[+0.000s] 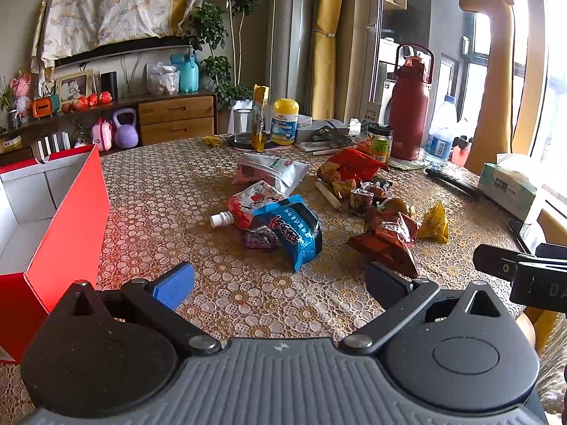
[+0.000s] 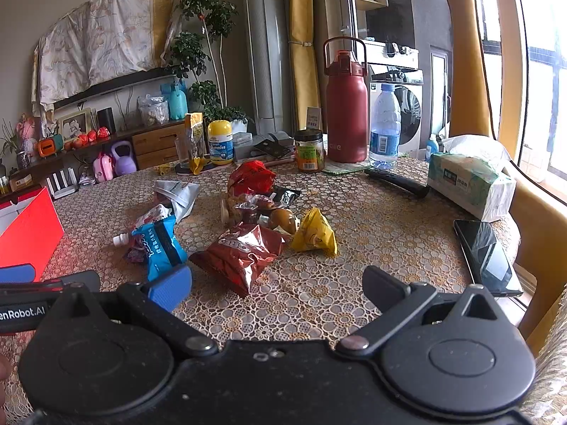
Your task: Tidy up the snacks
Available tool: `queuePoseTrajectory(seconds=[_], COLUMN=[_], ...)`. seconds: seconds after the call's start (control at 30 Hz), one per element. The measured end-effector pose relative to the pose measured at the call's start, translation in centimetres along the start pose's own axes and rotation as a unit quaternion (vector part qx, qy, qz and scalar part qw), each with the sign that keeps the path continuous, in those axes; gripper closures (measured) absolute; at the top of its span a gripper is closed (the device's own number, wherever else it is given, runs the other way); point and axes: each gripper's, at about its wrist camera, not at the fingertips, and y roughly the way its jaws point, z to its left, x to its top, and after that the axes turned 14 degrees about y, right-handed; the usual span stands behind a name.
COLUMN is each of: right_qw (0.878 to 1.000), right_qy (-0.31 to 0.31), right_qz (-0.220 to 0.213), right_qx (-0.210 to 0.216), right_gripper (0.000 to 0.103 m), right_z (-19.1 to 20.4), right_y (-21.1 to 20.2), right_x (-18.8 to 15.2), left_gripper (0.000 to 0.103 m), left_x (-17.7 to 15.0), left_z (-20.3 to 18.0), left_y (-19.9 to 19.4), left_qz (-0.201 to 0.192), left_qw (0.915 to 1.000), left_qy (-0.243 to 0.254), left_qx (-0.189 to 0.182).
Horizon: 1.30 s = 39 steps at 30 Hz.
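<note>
Both tools spread and empty, snacks unsorted on the tabletop

We hold the left tool (image 1: 280,279) and right tool (image 2: 278,285) with fingers apart, short of the pile. The blue packet (image 1: 297,230) lies at 12 o'clock, the red chip bag (image 2: 241,251) just beside it, the open red box (image 1: 53,219) at 9 o'clock. We judge sorting barely begun; next we reach, clamp a packet, carry it boxward.

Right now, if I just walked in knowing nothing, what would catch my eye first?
Likely the heap of bright snack packets in the middle of the table, with the blue packet and the red chip bag nearest the open grippers. Next, the open red box at the left edge. Behind stands a tall maroon flask, beside a water bottle.
</note>
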Motion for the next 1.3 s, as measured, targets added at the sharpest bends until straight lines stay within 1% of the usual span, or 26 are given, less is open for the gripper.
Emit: queuePoseTrajectory(seconds=[1.27,1.3], right_qw=[1.000,1.000], right_qy=[0.001,0.001], right_qz=[0.003,0.003], right_qx=[-0.001,-0.001], right_gripper=[0.000,0.000], right_z=[-0.09,-0.09], right_y=[0.07,0.08], right_x=[-0.17,-0.18], left_gripper=[0.000,0.000], left_x=[-0.14,-0.47], left_z=[-0.66,-0.64], left_y=[-0.14,0.64], left_qz=[0.003,0.004], left_qw=[1.0000,1.0000], left_qy=[0.000,0.002], left_qx=[-0.001,-0.004])
